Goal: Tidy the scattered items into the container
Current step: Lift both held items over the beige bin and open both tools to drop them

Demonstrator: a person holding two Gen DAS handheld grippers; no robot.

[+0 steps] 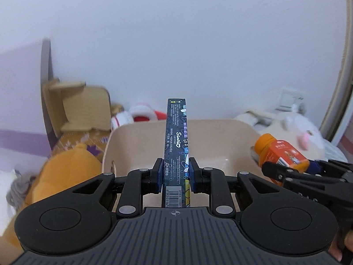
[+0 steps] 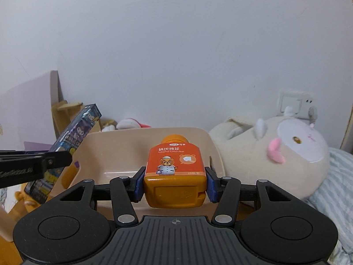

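My left gripper (image 1: 175,172) is shut on a thin dark Sanrio box (image 1: 176,137), held edge-on above the near rim of the beige plastic bin (image 1: 220,132). My right gripper (image 2: 174,182) is shut on an orange iodophor cotton ball bottle (image 2: 175,172), held over the near side of the same bin (image 2: 123,145). The bottle also shows at the right of the left wrist view (image 1: 280,152). The box also shows at the left of the right wrist view (image 2: 72,137). The visible part of the bin's floor looks bare.
The bin sits on a bed against a white wall. A big cream plush (image 2: 286,150) lies right of it, an orange plush (image 1: 66,172) left of it. A cardboard piece (image 1: 83,108) and a red-white plush (image 1: 141,114) lie behind.
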